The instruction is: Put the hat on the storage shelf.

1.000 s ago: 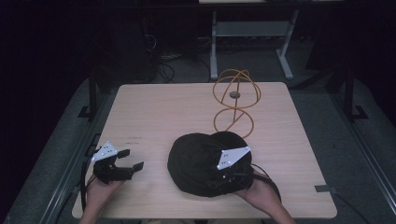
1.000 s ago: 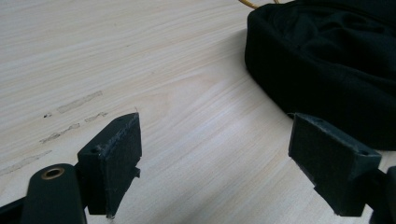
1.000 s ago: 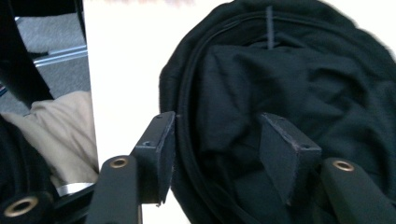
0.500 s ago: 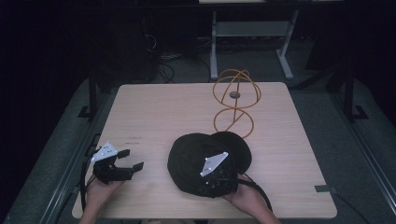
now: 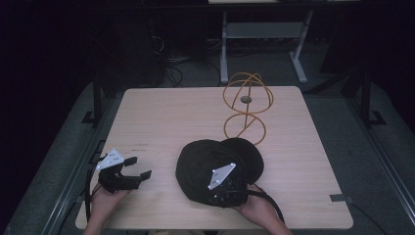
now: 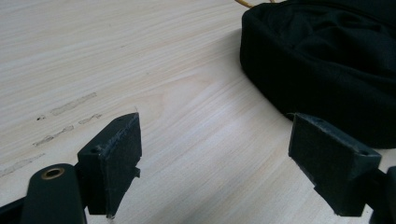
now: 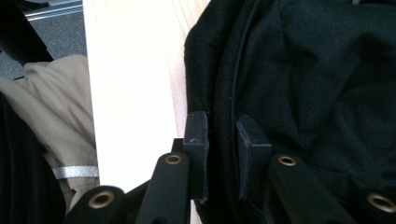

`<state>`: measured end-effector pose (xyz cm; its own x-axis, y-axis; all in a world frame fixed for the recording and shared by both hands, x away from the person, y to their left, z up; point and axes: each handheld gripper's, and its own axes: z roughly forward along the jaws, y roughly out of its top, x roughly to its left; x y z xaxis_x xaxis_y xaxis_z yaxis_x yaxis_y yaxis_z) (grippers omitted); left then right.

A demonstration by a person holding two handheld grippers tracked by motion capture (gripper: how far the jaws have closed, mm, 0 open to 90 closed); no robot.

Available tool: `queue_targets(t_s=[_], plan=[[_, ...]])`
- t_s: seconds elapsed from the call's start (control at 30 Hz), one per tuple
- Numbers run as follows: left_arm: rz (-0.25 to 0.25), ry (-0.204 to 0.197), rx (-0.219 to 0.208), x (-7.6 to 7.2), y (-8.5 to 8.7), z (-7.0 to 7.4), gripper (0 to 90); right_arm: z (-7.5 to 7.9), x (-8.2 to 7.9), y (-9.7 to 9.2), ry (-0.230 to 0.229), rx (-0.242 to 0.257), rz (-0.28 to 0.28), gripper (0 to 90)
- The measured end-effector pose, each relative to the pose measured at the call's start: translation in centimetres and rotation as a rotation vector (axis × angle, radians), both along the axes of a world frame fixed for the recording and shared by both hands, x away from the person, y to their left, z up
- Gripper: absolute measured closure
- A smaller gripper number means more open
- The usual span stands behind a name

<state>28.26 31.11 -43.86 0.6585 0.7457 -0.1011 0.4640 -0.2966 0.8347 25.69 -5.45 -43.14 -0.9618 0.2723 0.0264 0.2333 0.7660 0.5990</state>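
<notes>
So the black cap (image 5: 215,169) sits near the front of the table (image 5: 161,117). The right gripper (image 7: 223,133) has its jaws pinched on the cap's edge, probably to lift it. The left gripper (image 5: 138,167) rests beside it, jaws spread wide and empty, looks ready to help.

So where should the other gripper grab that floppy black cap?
Probably the black cap's thick rim facing the left hand-held gripper, coming in low from that side. That edge stands up off the table, and its jaws are open wide enough to close on it.
</notes>
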Motion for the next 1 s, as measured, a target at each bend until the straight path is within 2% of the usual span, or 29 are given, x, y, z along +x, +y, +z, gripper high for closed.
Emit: queue_targets(t_s=[0.17, 0.27, 0.37, 0.47, 0.5, 0.6, 0.63, 0.77, 0.8, 0.87, 0.97, 1.0], plan=[[-0.003, -0.003, -0.007, 0.1, -0.2, 0.1, 16.9, 1.3, -0.1, -0.5, -0.027, 0.043, 0.023, 77.4], [-0.008, -0.001, -0.009, 0.1, -0.3, 0.1, 16.9, 2.0, -0.1, -0.8, -0.031, 0.069, 0.023, 77.3], [-0.023, 0.000, -0.018, 0.0, -0.7, 0.1, 16.9, 3.4, 0.0, -1.6, -0.023, 0.115, 0.006, 77.0], [-0.033, -0.002, -0.025, -0.1, -1.0, 0.2, 16.9, 4.1, 0.1, -2.0, -0.030, 0.135, 0.005, 76.9], [-0.044, -0.004, -0.039, -0.1, -1.3, 0.3, 16.9, 4.7, 0.3, -2.4, -0.043, 0.151, 0.005, 76.7], [-0.056, -0.009, -0.041, -0.3, -1.6, 0.4, 16.9, 5.3, 0.4, -2.8, -0.035, 0.175, 0.000, 76.7], [-0.069, -0.015, -0.047, -0.4, -2.1, 0.5, 16.9, 5.9, 0.6, -3.1, -0.030, 0.204, -0.004, 76.7], [-0.099, -0.041, -0.050, -0.6, -3.1, 0.9, 17.0, 6.7, 0.8, -3.6, -0.037, 0.225, -0.001, 76.4], [-0.099, -0.041, -0.050, -0.6, -3.1, 0.9, 17.0, 6.7, 0.8, -3.6, -0.037, 0.225, -0.001, 76.4], [-0.117, -0.047, -0.053, -0.7, -3.7, 1.0, 17.0, 7.4, 0.9, -4.1, -0.037, 0.257, -0.004, 76.3], [-0.157, -0.052, -0.063, -0.8, -4.9, 1.2, 17.0, 8.1, 1.0, -4.5, -0.046, 0.275, -0.006, 76.3], [-0.157, -0.052, -0.063, -0.8, -4.9, 1.2, 17.0, 8.1, 1.0, -4.5, -0.046, 0.275, -0.006, 76.3]])
